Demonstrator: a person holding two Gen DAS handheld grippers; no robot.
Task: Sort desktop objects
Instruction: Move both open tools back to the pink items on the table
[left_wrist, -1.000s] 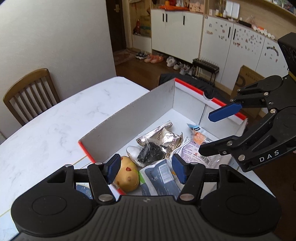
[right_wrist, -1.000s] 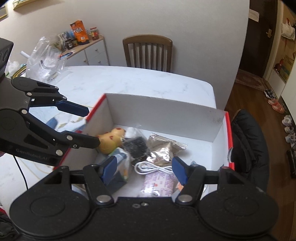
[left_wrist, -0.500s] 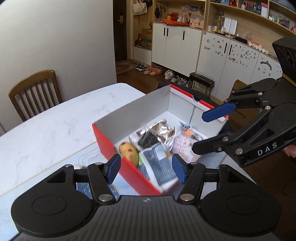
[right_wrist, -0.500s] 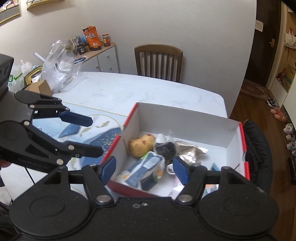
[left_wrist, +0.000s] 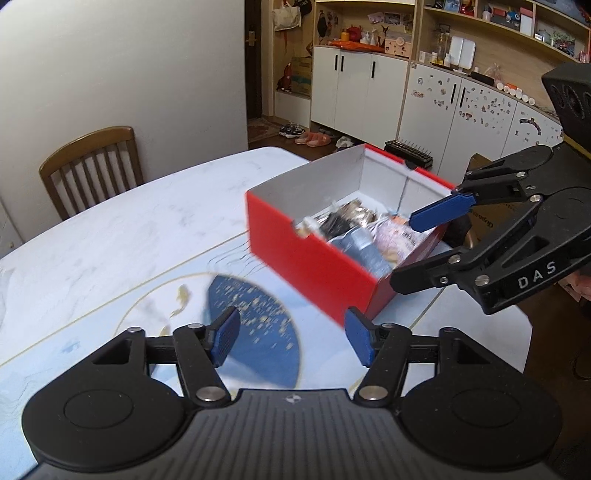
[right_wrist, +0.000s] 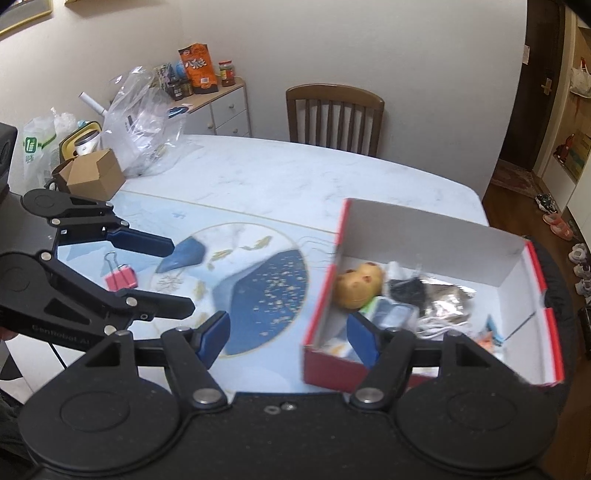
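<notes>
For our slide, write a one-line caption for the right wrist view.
Both open grippers, right and left, hover over a table beside a red box of sorted items; a pink binder clip remains outside.

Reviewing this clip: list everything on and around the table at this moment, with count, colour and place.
shoe box: 1, red outside, white inside, on the table's right part
yellow toy: 1, yellow, in the box's left end
foil packet: 1, silver, mid-box
white cable: 1, white, in the box
binder clip: 1, pink, on the table mat, left
cardboard box: 1, brown, table's far left
plastic bag: 1, clear, beside the cardboard box
chair: 1, brown wood, behind the table
left gripper: 1, black, blue pads, open
right gripper: 1, black, blue pads, open
</notes>
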